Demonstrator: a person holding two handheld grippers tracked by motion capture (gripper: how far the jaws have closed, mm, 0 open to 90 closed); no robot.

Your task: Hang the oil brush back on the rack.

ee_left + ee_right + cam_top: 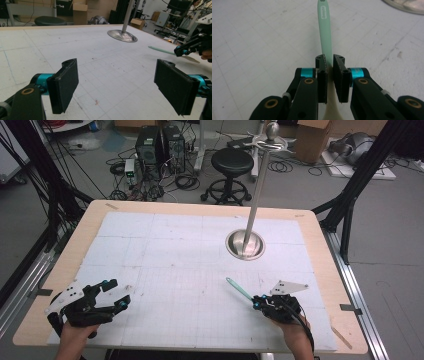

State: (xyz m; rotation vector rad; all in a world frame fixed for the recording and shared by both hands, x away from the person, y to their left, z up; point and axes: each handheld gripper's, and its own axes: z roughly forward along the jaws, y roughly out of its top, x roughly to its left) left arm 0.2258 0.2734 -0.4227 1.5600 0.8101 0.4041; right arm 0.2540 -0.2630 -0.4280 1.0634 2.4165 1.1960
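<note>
Right gripper [255,302] sits near the table's front right, its jaws clenched on a spatula [239,289]. Looking along those jaws in the right gripper view, the pads pinch it where the mint-green handle [325,32] meets the cream part [334,107] that widens out below the jaws. The handle sticks forward and up, clear of the mat, its tip aimed roughly toward the stand. There is raised lettering near the tip of the handle, but it is too blurred to read.

Left gripper [116,293] is over at the front left, held low above the mat [165,260], jaws spread wide with nothing between them. In the left gripper view the two black pads [63,85] stand well apart with bare gridded mat showing in the gap. The same view catches the other gripper off to the right with the spatula [162,50] in its jaws, green end toward the stand, cream end trailing behind.

The mat is white with a faint square grid, a few small dark specks on it, and it covers most of the wooden table [87,227]. Toward the back right of centre stands a metal stand [245,245]: a round shiny base with a thin pole rising from it, topped by flat arms and a ball. The spatula is well apart from it.

Beyond the table, a black stool [231,167] on the floor, with cables around it.
</note>
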